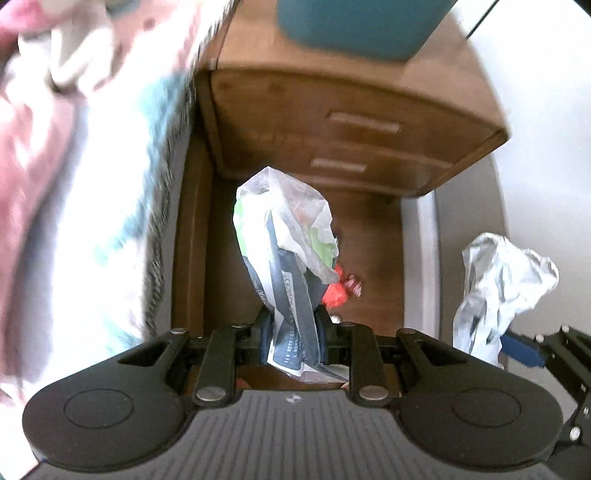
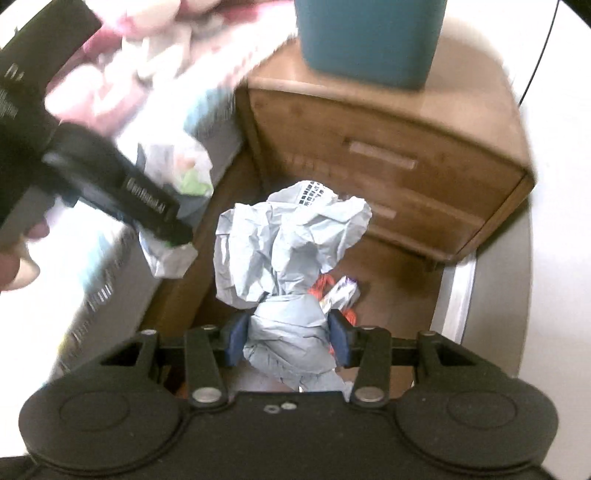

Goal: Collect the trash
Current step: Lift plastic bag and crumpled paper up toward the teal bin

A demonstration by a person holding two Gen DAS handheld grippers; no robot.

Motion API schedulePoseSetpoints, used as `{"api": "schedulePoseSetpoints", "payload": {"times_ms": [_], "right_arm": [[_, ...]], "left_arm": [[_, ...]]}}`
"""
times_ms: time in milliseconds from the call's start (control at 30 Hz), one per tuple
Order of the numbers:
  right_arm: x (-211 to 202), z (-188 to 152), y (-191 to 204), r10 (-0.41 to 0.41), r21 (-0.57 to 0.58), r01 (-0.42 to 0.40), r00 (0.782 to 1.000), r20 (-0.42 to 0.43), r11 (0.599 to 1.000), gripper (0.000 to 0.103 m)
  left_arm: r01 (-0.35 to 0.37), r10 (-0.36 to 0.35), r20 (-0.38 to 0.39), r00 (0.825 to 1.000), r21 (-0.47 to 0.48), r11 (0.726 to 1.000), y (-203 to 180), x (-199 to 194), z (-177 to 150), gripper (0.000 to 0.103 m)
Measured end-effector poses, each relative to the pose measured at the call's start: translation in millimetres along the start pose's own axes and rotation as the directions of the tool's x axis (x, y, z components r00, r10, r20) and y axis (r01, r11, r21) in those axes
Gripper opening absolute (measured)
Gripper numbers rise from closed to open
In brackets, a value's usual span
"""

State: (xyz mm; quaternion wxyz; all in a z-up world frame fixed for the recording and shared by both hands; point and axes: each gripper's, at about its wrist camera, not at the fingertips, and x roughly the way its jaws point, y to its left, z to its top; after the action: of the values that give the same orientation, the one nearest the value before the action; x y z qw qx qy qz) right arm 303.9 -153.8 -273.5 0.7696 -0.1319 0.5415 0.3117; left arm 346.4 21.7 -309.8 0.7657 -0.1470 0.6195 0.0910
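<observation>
Wooden floor (image 1: 369,236) runs to a far nightstand (image 1: 354,122) carrying a teal bin (image 2: 369,40). Left tongs (image 1: 291,334) pinch a wrapper (image 1: 288,236); right tongs (image 2: 286,334) pinch crumpled paper (image 2: 288,236) above red scraps (image 2: 338,291).

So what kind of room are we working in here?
Probably a bedroom: a wooden nightstand with two drawers stands beside a bed with patterned bedding, and a teal bin sits on top of the nightstand.

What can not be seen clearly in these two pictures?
- Teal container: top cut off by the frame edge in both views.
- Red trash on the floor: partly hidden behind the plastic bag in the left gripper; type unclear.
- Bedding: blurred in the left wrist view.
- Printing on the grey wrapper in the right gripper: too small to read.
</observation>
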Motion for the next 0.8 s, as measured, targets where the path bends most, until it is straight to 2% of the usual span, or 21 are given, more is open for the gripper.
{"api": "schedulePoseSetpoints", "payload": {"times_ms": [133, 300, 600, 700, 800], "right_arm": [[-41, 28, 8, -0.032, -0.014, 0.033, 0.997, 0.070, 0.999, 0.046], [-94, 68, 15, -0.061, -0.007, 0.064, 0.983, 0.170, 0.998, 0.046], [-162, 122, 30, -0.126, 0.048, 0.117, 0.941, 0.314, 0.992, 0.046], [-180, 136, 31, -0.143, 0.082, 0.122, 0.926, 0.348, 0.989, 0.046], [-196, 153, 24, -0.157, 0.110, 0.124, 0.907, 0.391, 0.986, 0.046]], "left_arm": [[0.014, -0.018, 0.081, 0.997, 0.056, 0.998, -5, -51, 16, 0.023], [0.020, -0.040, 0.176, 0.984, 0.113, 0.993, -7, -108, 35, 0.023], [0.069, -0.129, 0.289, 0.948, 0.207, 0.976, -5, -204, 71, 0.023], [0.088, -0.160, 0.311, 0.937, 0.235, 0.968, -6, -225, 82, 0.023], [0.068, -0.154, 0.340, 0.928, 0.253, 0.965, -16, -239, 102, 0.023]]}}
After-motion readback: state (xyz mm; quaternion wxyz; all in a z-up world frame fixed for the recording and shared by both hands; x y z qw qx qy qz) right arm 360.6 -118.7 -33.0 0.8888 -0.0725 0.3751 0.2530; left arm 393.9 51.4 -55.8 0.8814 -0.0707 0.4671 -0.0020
